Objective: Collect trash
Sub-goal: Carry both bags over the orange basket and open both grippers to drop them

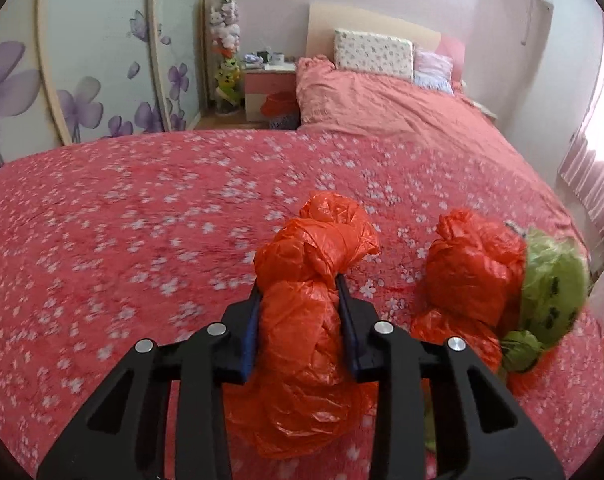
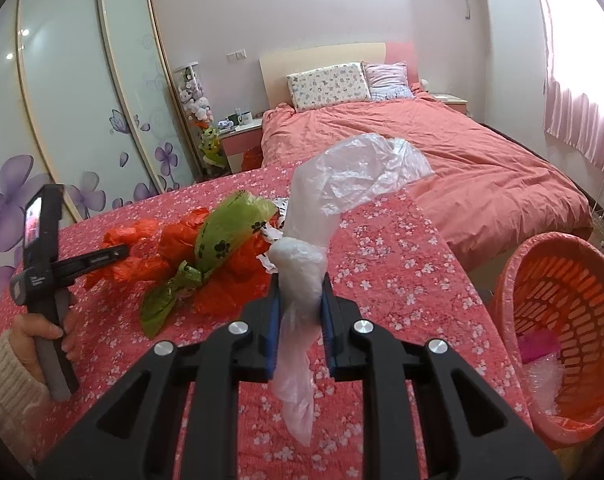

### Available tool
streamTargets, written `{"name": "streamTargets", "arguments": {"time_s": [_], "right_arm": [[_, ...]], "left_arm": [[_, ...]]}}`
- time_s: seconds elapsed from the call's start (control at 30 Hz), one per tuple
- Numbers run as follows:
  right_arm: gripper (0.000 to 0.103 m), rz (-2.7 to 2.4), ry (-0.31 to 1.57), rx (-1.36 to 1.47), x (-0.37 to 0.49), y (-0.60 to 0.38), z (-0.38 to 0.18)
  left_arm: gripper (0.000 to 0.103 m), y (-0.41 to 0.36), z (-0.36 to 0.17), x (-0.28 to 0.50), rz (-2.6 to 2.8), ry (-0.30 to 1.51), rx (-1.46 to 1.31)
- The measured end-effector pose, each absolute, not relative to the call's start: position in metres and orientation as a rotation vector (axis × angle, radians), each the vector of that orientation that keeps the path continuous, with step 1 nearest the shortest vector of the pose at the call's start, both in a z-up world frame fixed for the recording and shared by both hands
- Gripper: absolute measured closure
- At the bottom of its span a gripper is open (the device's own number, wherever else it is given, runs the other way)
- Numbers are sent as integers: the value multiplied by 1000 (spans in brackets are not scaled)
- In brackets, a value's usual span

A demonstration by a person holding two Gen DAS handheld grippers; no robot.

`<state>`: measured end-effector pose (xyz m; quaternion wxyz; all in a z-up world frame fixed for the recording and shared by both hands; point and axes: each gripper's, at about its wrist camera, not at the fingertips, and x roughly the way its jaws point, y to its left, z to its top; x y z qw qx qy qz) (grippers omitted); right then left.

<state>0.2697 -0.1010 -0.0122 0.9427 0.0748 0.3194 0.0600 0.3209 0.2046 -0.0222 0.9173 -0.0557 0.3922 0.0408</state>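
My left gripper (image 1: 300, 284) is shut on a knotted orange plastic bag (image 1: 302, 320), held just above the red floral cloth (image 1: 142, 220). To its right lie a second orange bag (image 1: 473, 264) and a green paw-print bag (image 1: 549, 288). My right gripper (image 2: 302, 280) is shut on a clear plastic bag (image 2: 302, 272), lifted above the cloth. In the right wrist view the left gripper (image 2: 118, 254) shows at the left, closed on the orange bag (image 2: 114, 236), beside the green bag (image 2: 226, 232) and another orange bag (image 2: 230, 276).
An orange lattice basket (image 2: 565, 312) with some trash inside stands at the right, beside the cloth's edge. A bed with a pink cover (image 2: 441, 152) lies behind. A wardrobe with purple flowers (image 2: 82, 100) is at the left, a nightstand (image 2: 242, 136) by the bed.
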Motion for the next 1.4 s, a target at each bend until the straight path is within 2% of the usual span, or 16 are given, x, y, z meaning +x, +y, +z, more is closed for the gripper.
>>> {"name": "streamTargets", "arguments": {"time_s": [0.5, 0.93, 1.4], "right_arm": [[84, 93, 599, 173, 214, -130, 20], [84, -2, 557, 204, 168, -188, 31], [84, -108, 564, 260, 148, -253, 15]], "left_arm": [[69, 159, 45, 232, 51, 686, -74], [69, 65, 59, 186, -145, 647, -30], [69, -22, 45, 174, -317, 650, 31]]}}
